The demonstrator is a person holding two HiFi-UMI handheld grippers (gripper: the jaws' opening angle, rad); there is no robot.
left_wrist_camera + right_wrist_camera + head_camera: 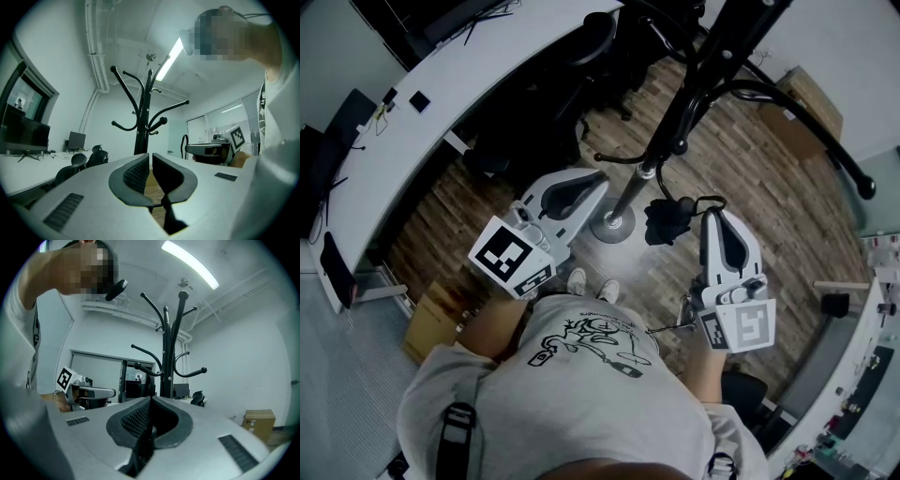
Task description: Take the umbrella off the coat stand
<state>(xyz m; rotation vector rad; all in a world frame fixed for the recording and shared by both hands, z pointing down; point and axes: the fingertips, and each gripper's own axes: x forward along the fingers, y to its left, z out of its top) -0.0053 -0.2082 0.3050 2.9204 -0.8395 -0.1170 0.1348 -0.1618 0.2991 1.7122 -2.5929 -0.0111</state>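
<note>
The black coat stand (pixel 675 112) rises from a round base (pixel 613 225) on the wood floor just ahead of me. A small folded black umbrella (pixel 668 221) hangs beside the pole, off the hooks, by its thin strap (pixel 705 199). My right gripper (pixel 713 215) is shut with that strap running to its tips; in the right gripper view a dark piece sits low between the jaws (pixel 151 401). My left gripper (pixel 602 180) is left of the pole, jaws together with only a thin slit and nothing between them (pixel 151 157). The stand's hooks (pixel 143 124) (pixel 166 362) look bare.
A long white desk (pixel 441 103) curves across the upper left with black office chairs (pixel 591 47) behind it. Cardboard boxes sit at the far right (pixel 802 112) and lower left (pixel 431 323). A white counter (pixel 872 375) runs along the right edge.
</note>
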